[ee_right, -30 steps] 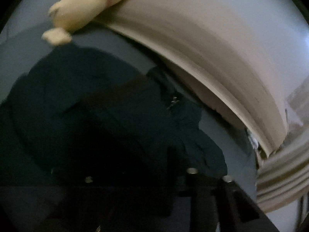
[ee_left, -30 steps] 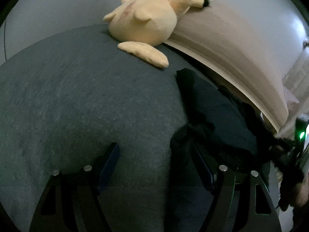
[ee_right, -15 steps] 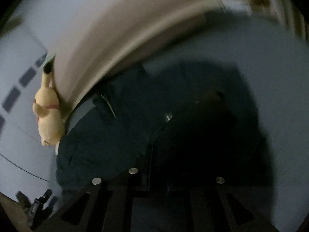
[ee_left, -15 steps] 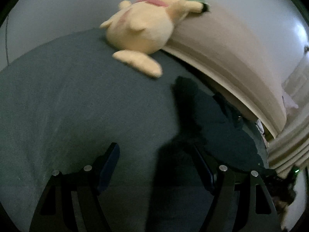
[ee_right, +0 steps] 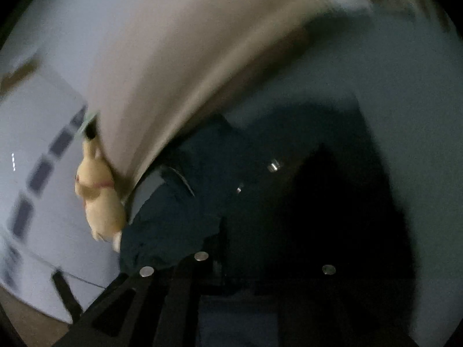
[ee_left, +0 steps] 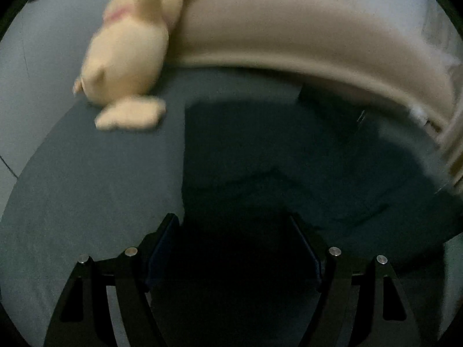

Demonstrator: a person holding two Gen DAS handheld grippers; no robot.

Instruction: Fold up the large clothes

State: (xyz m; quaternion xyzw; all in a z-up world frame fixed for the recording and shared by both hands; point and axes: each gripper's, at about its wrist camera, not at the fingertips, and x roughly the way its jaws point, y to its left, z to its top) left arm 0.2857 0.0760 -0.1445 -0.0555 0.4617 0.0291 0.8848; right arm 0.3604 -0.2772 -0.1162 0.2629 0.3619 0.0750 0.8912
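Observation:
A dark navy garment [ee_left: 289,150] lies spread on the grey-blue bed sheet [ee_left: 86,188], below a beige headboard. My left gripper [ee_left: 233,231] hovers over the garment's near edge. Its jaws are opening, its blue pads [ee_left: 162,240] stand wide apart, and only cloth and shadow lie beneath them. The right wrist view is rolled, so the garment [ee_right: 188,202] sits left of centre. There my right gripper [ee_right: 221,240] is closing its last bit, jaws together, tips at the cloth's edge. Darkness hides whether cloth is pinched.
A yellow plush toy [ee_left: 127,57] leans on the beige headboard [ee_left: 289,29] at the bed's far left, also seen small [ee_right: 98,196] in the right wrist view. A pale wall [ee_right: 29,144] with dark squares lies beyond. Bare sheet [ee_right: 405,86] spreads to the right.
The left view has swung right, so the garment now lies straight ahead instead of off to the right. The right view rolled far over early, then crept closer to the garment.

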